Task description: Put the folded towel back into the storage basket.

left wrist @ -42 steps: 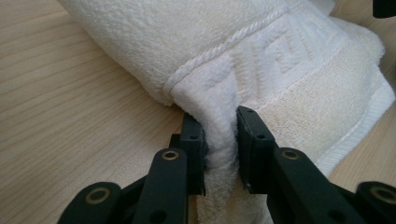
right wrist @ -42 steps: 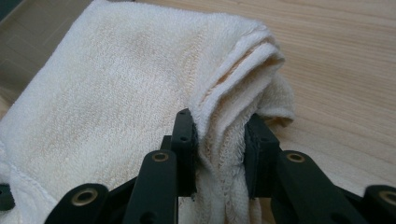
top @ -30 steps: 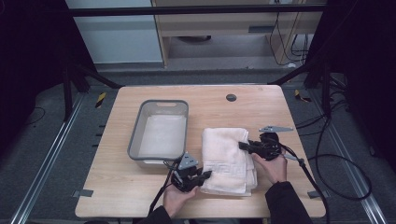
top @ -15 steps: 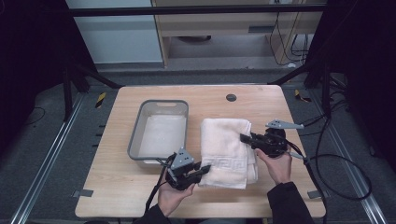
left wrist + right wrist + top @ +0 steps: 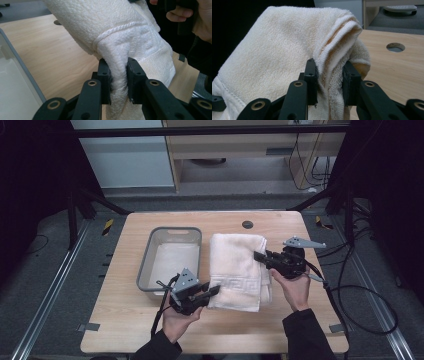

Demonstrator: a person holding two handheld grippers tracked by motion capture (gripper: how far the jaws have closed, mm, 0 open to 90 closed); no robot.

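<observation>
With the left hand-held gripper [image 5: 212,292] clamped on the near corner of the folded cream terry towel [image 5: 239,270] and the right hand-held gripper [image 5: 260,256] pinching its far-side edge over the wooden counter [image 5: 120,320], those thin bites could slip and unravel the fold beside the grey plastic tub [image 5: 145,270].

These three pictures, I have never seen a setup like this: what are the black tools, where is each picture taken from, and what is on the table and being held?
No robot here: a person holds a two-jaw gripper in each hand. The high view looks down from above the person's side onto the wooden table. The other two views come from cameras riding on each gripper, looking along its black jaws. On the table are a grey tray and a folded cream towel beside it. The left gripper pinches the towel's near left corner; the right gripper pinches its right edge. Both close-ups show cloth squeezed between the jaws.
</observation>
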